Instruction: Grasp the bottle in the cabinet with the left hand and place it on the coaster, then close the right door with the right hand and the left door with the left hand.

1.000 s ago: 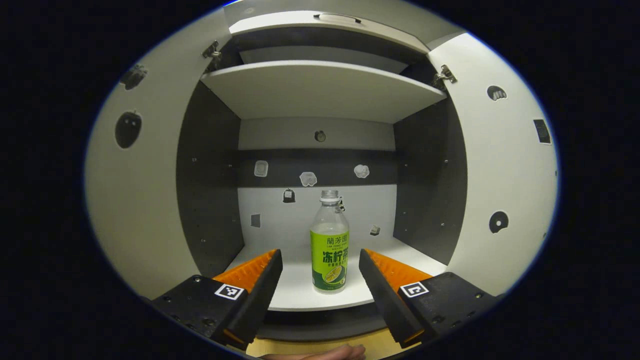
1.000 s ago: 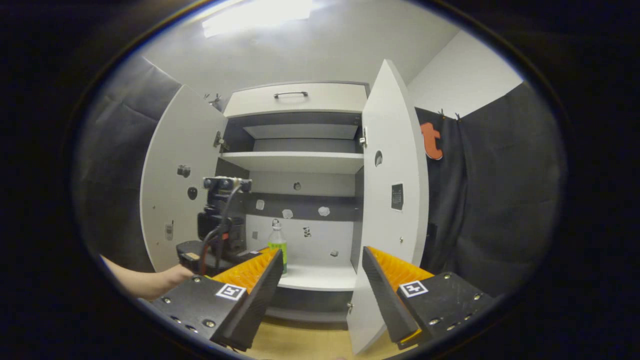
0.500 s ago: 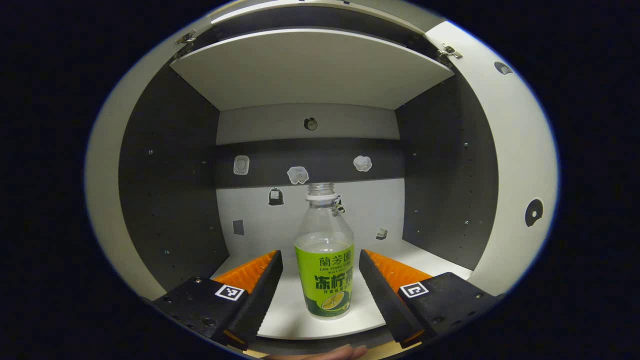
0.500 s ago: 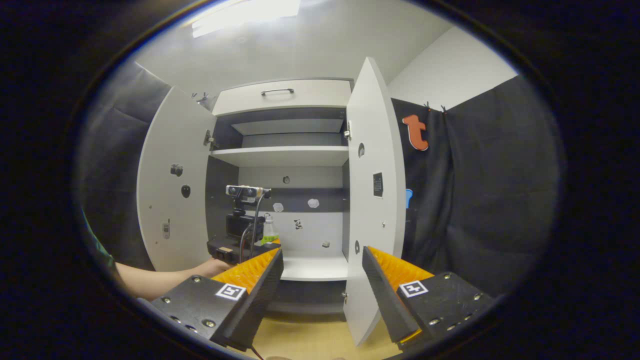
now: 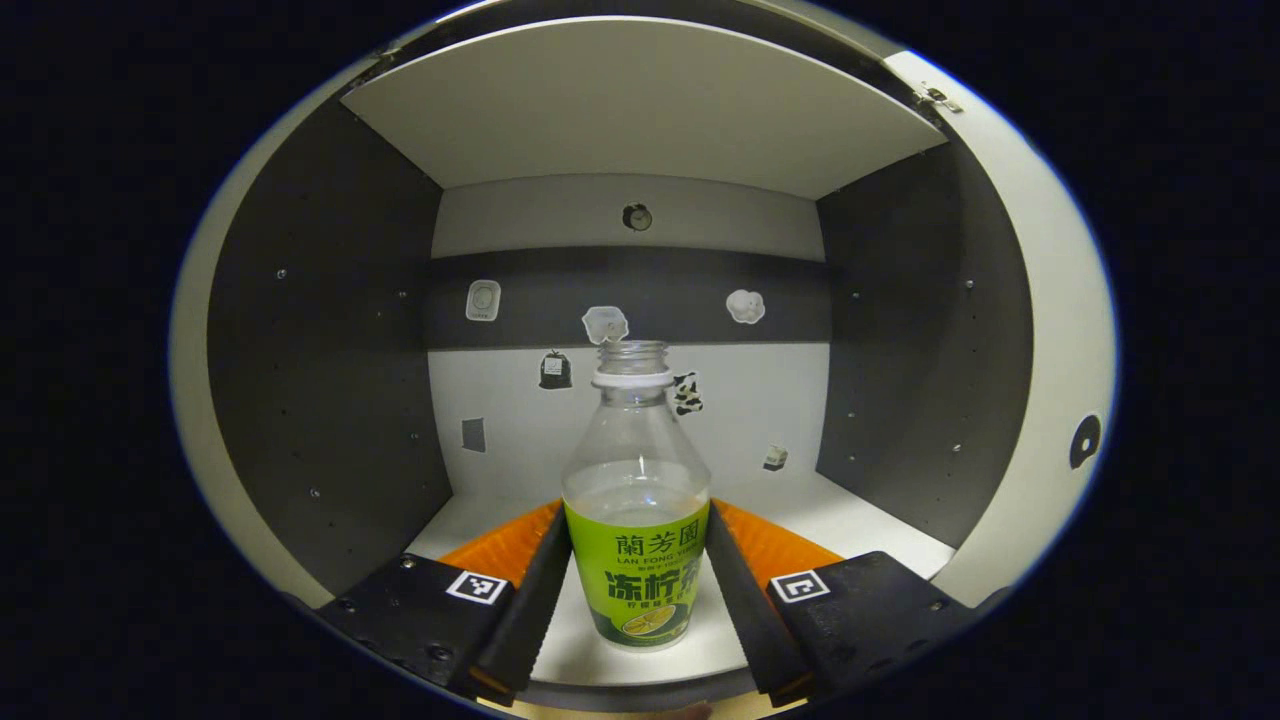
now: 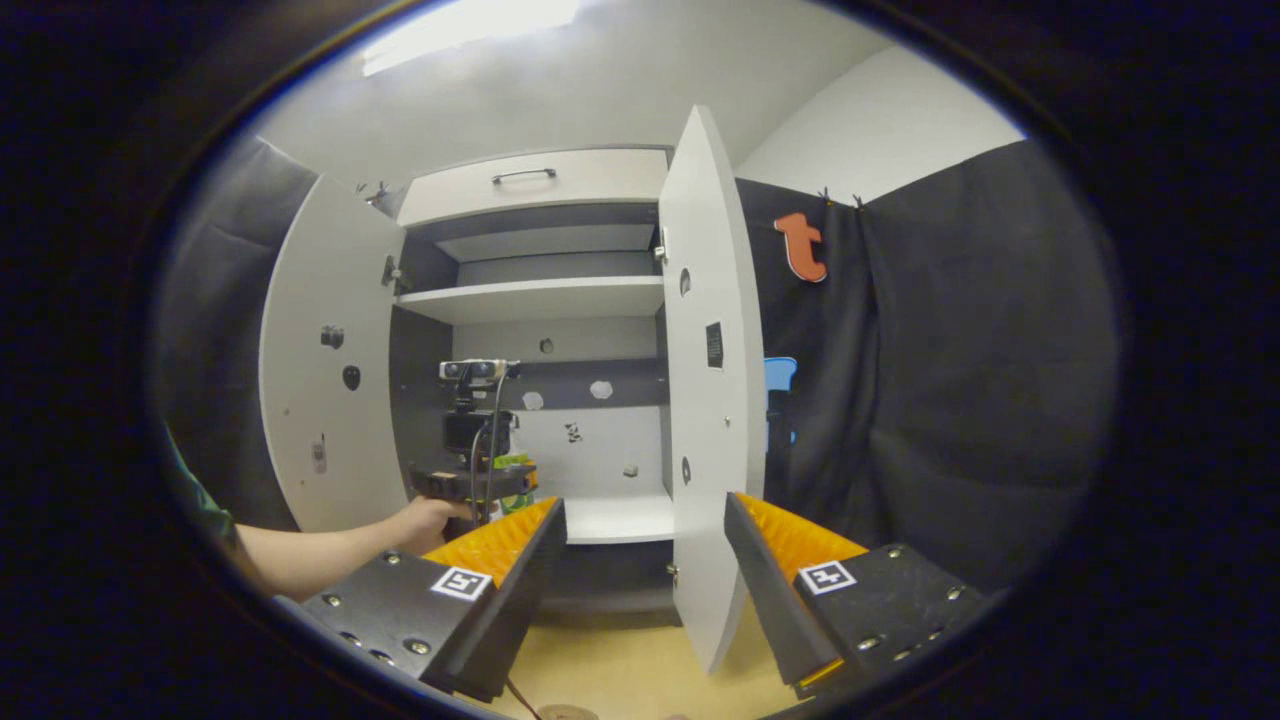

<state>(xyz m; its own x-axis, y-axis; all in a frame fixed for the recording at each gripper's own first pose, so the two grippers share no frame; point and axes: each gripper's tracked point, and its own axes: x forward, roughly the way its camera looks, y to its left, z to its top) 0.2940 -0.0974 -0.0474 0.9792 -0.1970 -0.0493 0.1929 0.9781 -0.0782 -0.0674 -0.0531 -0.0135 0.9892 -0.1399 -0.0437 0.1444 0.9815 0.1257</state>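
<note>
- Left gripper view: my left gripper (image 5: 636,590) is inside the lower bay of the white cabinet with dark grey inner walls (image 5: 330,330). Both fingers (image 5: 525,600) stand against the sides of the clear plastic bottle with a green label (image 5: 637,520), so I read the gripper as clamped on it.
- The bottle stands upright, uncapped, near the front edge of the white cabinet floor (image 5: 860,520), a little liquid showing above the label.
- Behind it, the rear panel is white with a dark band across it, dotted with small stickers (image 5: 604,323). A white shelf (image 5: 640,100) roofs the bay.
- Right gripper view, from the left: a dark cloth wall, then the open white left door (image 6: 325,380), then a bare forearm and hand (image 6: 420,520) holding the left gripper's body with its camera mast (image 6: 478,430) inside the cabinet.
- My right gripper (image 6: 645,575) hangs in front of the cabinet, fingers spread apart, nothing between them.
- The open white right door (image 6: 705,400) stands edge-on just beyond it. A drawer front with a bar handle (image 6: 520,176) tops the cabinet.
- Below is a pale wooden tabletop (image 6: 620,670); a round edge shows at the very bottom, but I cannot tell what it is.
- Far right: black cloth, white wall above.
</note>
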